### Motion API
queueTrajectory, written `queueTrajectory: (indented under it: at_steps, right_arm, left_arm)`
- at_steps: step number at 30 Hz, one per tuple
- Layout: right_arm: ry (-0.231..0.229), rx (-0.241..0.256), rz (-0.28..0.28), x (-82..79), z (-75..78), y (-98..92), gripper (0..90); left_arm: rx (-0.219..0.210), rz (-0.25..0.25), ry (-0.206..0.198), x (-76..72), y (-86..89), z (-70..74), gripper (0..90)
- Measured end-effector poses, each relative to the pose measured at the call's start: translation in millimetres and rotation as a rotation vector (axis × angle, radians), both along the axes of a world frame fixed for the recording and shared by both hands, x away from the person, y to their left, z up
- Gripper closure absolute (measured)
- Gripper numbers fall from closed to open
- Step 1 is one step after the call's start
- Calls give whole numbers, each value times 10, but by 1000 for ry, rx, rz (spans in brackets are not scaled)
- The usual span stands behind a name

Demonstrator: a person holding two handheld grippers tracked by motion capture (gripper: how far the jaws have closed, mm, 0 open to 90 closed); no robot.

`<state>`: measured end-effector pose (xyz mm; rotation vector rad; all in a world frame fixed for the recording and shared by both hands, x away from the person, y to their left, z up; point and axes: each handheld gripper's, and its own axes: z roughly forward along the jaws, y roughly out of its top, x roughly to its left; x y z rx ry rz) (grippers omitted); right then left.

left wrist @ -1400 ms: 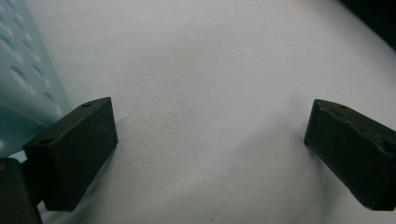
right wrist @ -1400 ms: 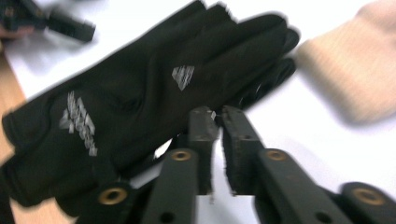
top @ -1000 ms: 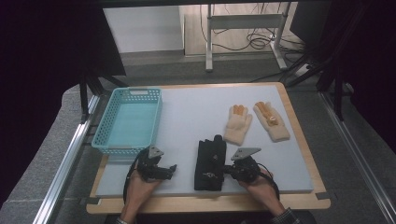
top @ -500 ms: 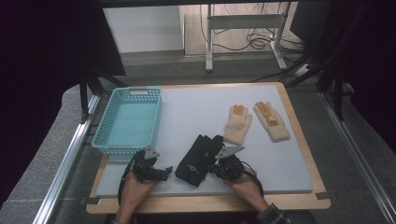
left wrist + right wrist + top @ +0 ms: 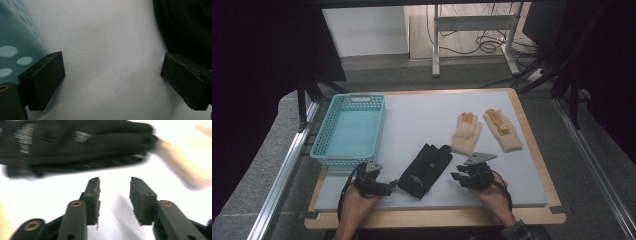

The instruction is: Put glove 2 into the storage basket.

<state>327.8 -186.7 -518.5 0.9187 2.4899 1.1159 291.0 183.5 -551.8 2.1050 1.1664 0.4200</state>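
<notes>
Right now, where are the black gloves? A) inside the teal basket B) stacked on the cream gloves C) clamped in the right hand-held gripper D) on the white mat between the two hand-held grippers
D: the black gloves lie flat on the white mat, with the left hand-held gripper on one side and the right hand-held gripper on the other, both open and holding nothing.

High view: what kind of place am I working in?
Probably a lab data-collection bench: a white mat on a wooden board, aluminium frame rails, loose floor cables behind a metal stand.
</notes>
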Motion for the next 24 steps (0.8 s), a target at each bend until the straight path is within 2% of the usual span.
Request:
queueTrajectory:
  at_steps: [5, 8, 11, 14, 16, 24]
  right_arm:
    - [-35, -41, -116, 56, -4, -344, 399]
    - [-30, -55, -160, 78, -16, -483, 306]
    - [-30, -61, -198, 89, -47, -589, 250]
    - [-21, -75, -209, 107, -101, -634, 215]
    - [-28, -52, -208, 108, -126, -651, 208]
    - [-34, -55, -208, 107, -132, -646, 205]
  left_arm:
    - [-1, 3, -4, -5, -2, -3, 54]
    - [-3, 3, -4, -4, 0, -5, 54]
    - [-5, 3, -3, -4, 1, -5, 53]
    - [-6, 3, -2, -3, 2, -5, 53]
    - [-6, 3, -2, -3, 2, -5, 53]
    - [-4, -9, -4, -10, 6, 2, 54]
